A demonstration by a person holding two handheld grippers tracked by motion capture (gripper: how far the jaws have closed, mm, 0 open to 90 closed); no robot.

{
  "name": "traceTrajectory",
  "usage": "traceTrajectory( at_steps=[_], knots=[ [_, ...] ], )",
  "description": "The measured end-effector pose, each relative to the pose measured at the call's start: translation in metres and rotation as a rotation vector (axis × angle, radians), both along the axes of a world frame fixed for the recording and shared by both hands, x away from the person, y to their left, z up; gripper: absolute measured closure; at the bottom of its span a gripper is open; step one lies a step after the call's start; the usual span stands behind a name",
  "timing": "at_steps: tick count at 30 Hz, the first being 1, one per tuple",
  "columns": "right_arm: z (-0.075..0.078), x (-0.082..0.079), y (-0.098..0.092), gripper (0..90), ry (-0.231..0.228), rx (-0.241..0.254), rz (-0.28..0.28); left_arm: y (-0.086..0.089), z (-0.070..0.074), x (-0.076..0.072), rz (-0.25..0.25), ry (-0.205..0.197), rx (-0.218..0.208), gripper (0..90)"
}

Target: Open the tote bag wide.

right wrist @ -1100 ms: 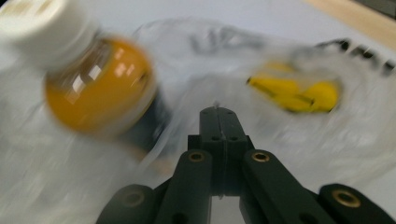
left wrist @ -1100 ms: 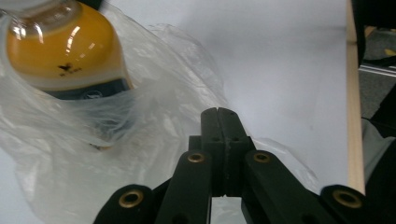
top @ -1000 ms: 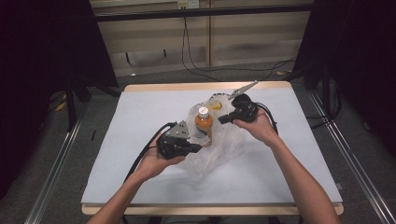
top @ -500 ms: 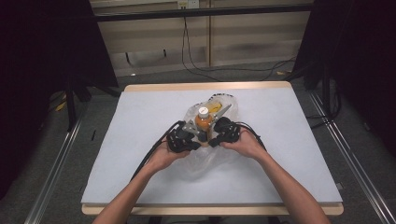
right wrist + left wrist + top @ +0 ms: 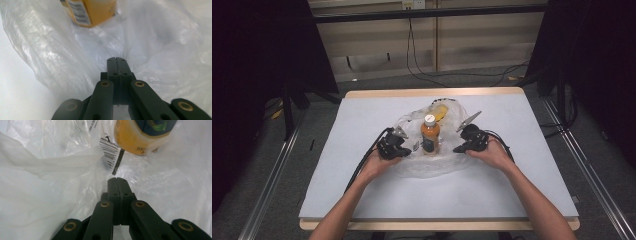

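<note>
I am holding my left gripper [image 5: 404, 148] at the left side of a crumpled clear plastic bag [image 5: 427, 167] lying on the pale grey tabletop [image 5: 522, 190], and my right gripper [image 5: 458, 148] at its right side. An orange drink bottle with a white cap [image 5: 430, 134] is standing upright in the bag between my 2 grippers, with a yellow item [image 5: 439, 112] lying just behind it. Both pairs of jaws are pressing together against the film, but I cannot tell whether plastic is pinched between them. A barcode label [image 5: 110, 155] is showing near the bottle's base.
</note>
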State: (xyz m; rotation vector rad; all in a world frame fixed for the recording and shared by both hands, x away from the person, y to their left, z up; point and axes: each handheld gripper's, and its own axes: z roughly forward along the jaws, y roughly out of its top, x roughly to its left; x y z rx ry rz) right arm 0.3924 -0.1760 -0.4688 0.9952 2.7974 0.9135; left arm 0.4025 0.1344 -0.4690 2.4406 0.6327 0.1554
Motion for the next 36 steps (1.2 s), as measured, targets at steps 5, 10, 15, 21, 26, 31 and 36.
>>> traceTrajectory(
  at_steps=[5,10,15,21,26,31,36],
  knots=[
    [-0.001,-0.005,-0.018,90.0,-0.001,0.015,-0.035,0.005,0.0,0.0,0.0,0.004,-0.004,90.0],
    [-0.003,-0.013,-0.034,90.0,0.011,0.048,-0.061,0.013,0.001,-0.003,-0.016,0.034,-0.009,90.0],
    [-0.004,-0.014,-0.041,90.0,-0.001,0.053,-0.057,0.014,0.003,-0.009,-0.039,0.017,0.027,90.0],
    [-0.004,-0.013,-0.046,90.0,-0.01,0.057,-0.083,0.019,0.001,-0.009,-0.034,0.012,-0.005,90.0],
    [-0.007,-0.012,-0.042,90.0,-0.019,0.103,-0.141,0.02,-0.001,-0.01,-0.036,0.0,-0.033,90.0],
    [-0.008,-0.008,-0.035,90.0,-0.038,0.112,-0.165,0.017,-0.001,-0.011,-0.047,-0.005,-0.051,90.0],
    [-0.004,-0.01,-0.033,90.0,-0.085,0.189,-0.176,0.018,0.003,-0.015,-0.027,-0.035,-0.125,90.0]
  ],
)
